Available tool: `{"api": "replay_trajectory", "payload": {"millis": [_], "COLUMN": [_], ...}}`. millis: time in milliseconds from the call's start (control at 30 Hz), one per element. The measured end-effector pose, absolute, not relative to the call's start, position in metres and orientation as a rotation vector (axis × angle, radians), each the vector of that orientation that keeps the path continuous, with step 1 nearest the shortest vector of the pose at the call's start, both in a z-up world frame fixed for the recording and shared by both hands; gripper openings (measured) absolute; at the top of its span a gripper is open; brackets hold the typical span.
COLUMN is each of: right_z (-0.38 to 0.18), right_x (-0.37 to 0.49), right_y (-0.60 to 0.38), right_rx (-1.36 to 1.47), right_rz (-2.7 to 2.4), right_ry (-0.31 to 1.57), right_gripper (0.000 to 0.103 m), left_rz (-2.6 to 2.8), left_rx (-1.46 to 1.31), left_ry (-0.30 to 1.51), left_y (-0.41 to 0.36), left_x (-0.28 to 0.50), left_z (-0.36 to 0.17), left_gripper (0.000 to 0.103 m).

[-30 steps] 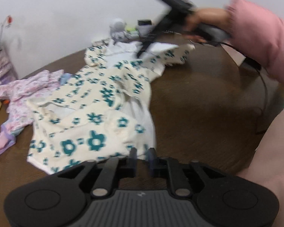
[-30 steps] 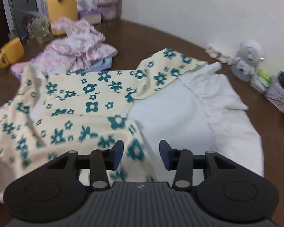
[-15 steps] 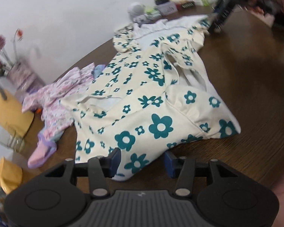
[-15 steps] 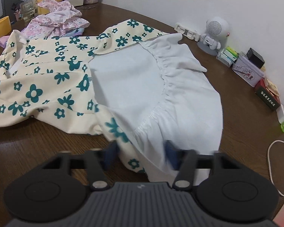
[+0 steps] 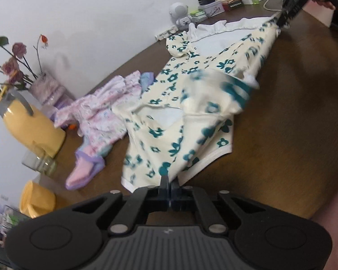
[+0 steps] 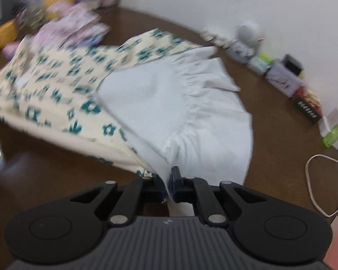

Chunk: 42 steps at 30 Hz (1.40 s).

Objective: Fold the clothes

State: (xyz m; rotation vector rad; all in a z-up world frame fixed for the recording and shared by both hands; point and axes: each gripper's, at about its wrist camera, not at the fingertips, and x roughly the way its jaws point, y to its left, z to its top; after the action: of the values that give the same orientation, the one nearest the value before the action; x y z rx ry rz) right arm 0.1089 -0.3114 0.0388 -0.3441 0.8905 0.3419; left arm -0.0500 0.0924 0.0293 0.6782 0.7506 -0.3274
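The left gripper (image 5: 169, 183) is clenched on the near hem of the dress (image 5: 191, 103), its jaws pressed together with the cream, teal-flowered cloth pinched between them. The right gripper (image 6: 169, 181) is likewise clamped on the dress (image 6: 146, 94), at the edge where the flowered fabric meets the white lining (image 6: 191, 112); in the left view it shows far off at the top right (image 5: 281, 21), gripping the opposite end of the garment. The dress stretches between the two tools across the brown table (image 5: 293, 117), and part of it seems lifted off the wood, though blur makes that hard to confirm. The lining lies turned outward and ruffled along a gathered seam. Just beside the dress on the left sits a crumpled pink garment (image 5: 97, 117), its purple-trimmed cuff pointing toward the table edge. Beyond it stand a yellow jug (image 5: 31, 126), a glass (image 5: 39, 162) and a vase (image 5: 49, 90) of dried roses against the white wall. A small white speaker (image 6: 245, 32), a few boxes (image 6: 284, 78) and a green bottle (image 6: 333, 132) line the wall on the far side, and a white cable (image 6: 315, 184) loops on the table near the right gripper.
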Motion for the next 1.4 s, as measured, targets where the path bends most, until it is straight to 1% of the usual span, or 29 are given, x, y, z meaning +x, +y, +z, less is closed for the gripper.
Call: {"api": "replay_trajectory", "payload": {"millis": [33,67,100,133,167,200,267,433,500,667,733,800,833,900,967,1000,1033,1067,1233,1300,1400], "right_z": [0.04,0.04,0.041,0.042,0.043,0.043,0.045,0.058,0.057,0.044,0.039,0.034,0.032,0.028,0.026,0.025,0.025,0.025,0.047,0.055,0.053], "right_x": [0.105,0.102,0.099,0.095,0.092,0.088,0.081,0.073,0.074,0.079,0.08,0.081,0.082,0.086,0.09,0.092,0.094,0.095,0.121,0.148,0.2], "right_y": [-0.311,-0.311,-0.311,-0.311,-0.311,-0.311,-0.311,-0.309,-0.302,-0.282,-0.281,-0.281,-0.283,-0.287,-0.289,-0.288,-0.288,-0.286,-0.261,-0.236,-0.196], "right_rx": [-0.342,-0.34,-0.338,-0.335,-0.333,-0.331,-0.327,-0.289,-0.28,-0.273,-0.27,-0.267,-0.265,-0.256,-0.243,-0.238,-0.233,-0.227,-0.191,-0.212,-0.256], "right_rz": [0.346,0.35,0.354,0.358,0.362,0.366,0.374,0.392,0.402,0.426,0.422,0.411,0.401,0.385,0.38,0.381,0.384,0.388,0.461,0.488,0.48], "right_ry": [0.892,0.893,0.895,0.896,0.897,0.899,0.902,0.856,0.849,0.866,0.875,0.884,0.889,0.899,0.904,0.905,0.904,0.903,0.852,0.837,0.859], "right_gripper": [0.007,0.008,0.013,0.022,0.028,0.037,0.039,0.044,0.046,0.046,0.048,0.048,0.048,0.048,0.048,0.048,0.048,0.048,0.048,0.049,0.049], "left_rz": [-0.357,-0.386,-0.413,-0.432,-0.433,-0.424,-0.398,-0.333,-0.315,-0.411,-0.473,-0.49,-0.463,-0.413,-0.371,-0.352,-0.335,-0.325,-0.3,-0.282,-0.243], "left_rx": [0.669,0.661,0.655,0.646,0.63,0.61,0.539,0.362,0.319,0.221,0.204,0.244,0.29,0.362,0.408,0.426,0.438,0.441,0.442,0.455,0.505], "left_ry": [0.755,0.76,0.767,0.771,0.77,0.766,0.757,0.737,0.731,0.694,0.67,0.645,0.638,0.671,0.726,0.749,0.766,0.777,0.786,0.769,0.739], "left_y": [0.092,0.09,0.087,0.086,0.087,0.09,0.102,0.133,0.138,0.145,0.144,0.139,0.134,0.123,0.111,0.106,0.101,0.1,0.099,0.095,0.087], "left_x": [-0.054,-0.058,-0.061,-0.062,-0.062,-0.06,-0.054,-0.031,-0.018,0.007,0.011,0.015,0.018,0.032,0.051,0.06,0.07,0.077,0.097,0.102,0.113], "left_z": [0.028,0.027,0.027,0.027,0.028,0.031,0.038,0.059,0.064,0.086,0.094,0.097,0.095,0.084,0.067,0.057,0.048,0.041,0.022,0.023,0.022], "left_gripper": [0.001,0.007,0.01,0.017,0.025,0.028,0.038,0.048,0.049,0.05,0.051,0.062,0.07,0.07,0.068,0.065,0.058,0.054,0.054,0.054,0.054]}}
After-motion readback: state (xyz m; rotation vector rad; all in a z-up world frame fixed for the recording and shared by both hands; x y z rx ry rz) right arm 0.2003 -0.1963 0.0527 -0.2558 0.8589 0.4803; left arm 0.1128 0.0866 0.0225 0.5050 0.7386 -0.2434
